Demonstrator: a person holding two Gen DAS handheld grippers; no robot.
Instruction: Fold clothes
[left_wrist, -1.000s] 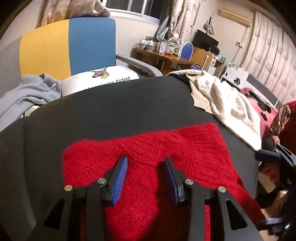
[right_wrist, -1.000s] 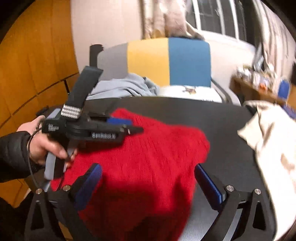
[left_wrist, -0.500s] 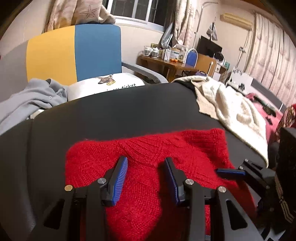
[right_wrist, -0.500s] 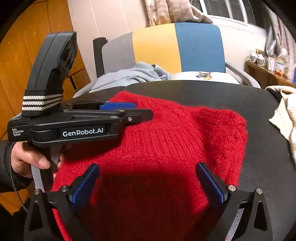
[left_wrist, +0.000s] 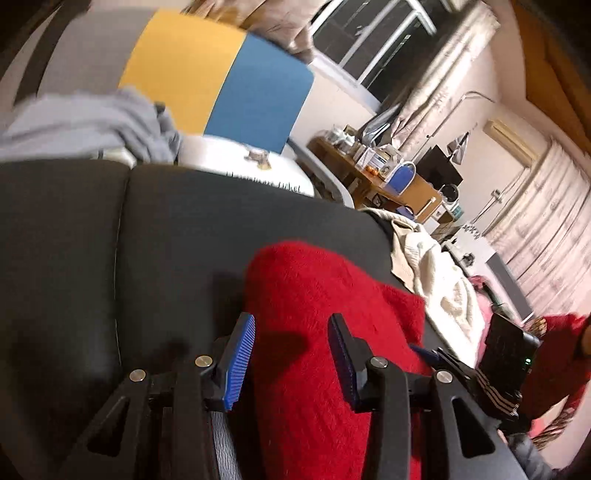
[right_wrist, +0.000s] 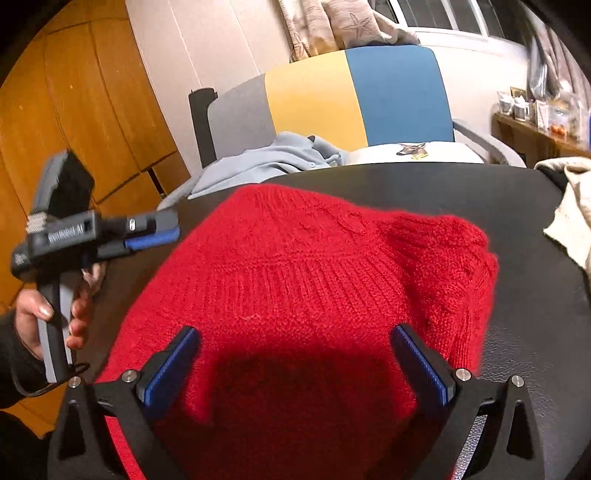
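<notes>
A folded red knit sweater (left_wrist: 332, 314) (right_wrist: 314, 277) lies on the black table (left_wrist: 184, 240) (right_wrist: 517, 206). My left gripper (left_wrist: 291, 325) is open and holds nothing. It hovers tilted over the sweater's left edge, with its left finger above bare table. In the right wrist view the left gripper (right_wrist: 151, 236) shows from the side at the sweater's left, held by a hand (right_wrist: 48, 314). My right gripper (right_wrist: 295, 332) is wide open, just above the sweater's near part, nothing between its fingers. Its blue pad (left_wrist: 424, 350) shows at the sweater's right edge.
A cream knit garment (left_wrist: 436, 273) (right_wrist: 572, 221) lies on the table's right side. Behind the table stands a chair with a yellow and blue back (left_wrist: 221, 74) (right_wrist: 351, 99), holding a grey garment (left_wrist: 92, 125) (right_wrist: 266, 162) and a white cushion (right_wrist: 413, 151).
The left gripper has swung left and tilted, from over the sweater's middle to its left edge. The right gripper has come closer over the sweater. Both stay open.
</notes>
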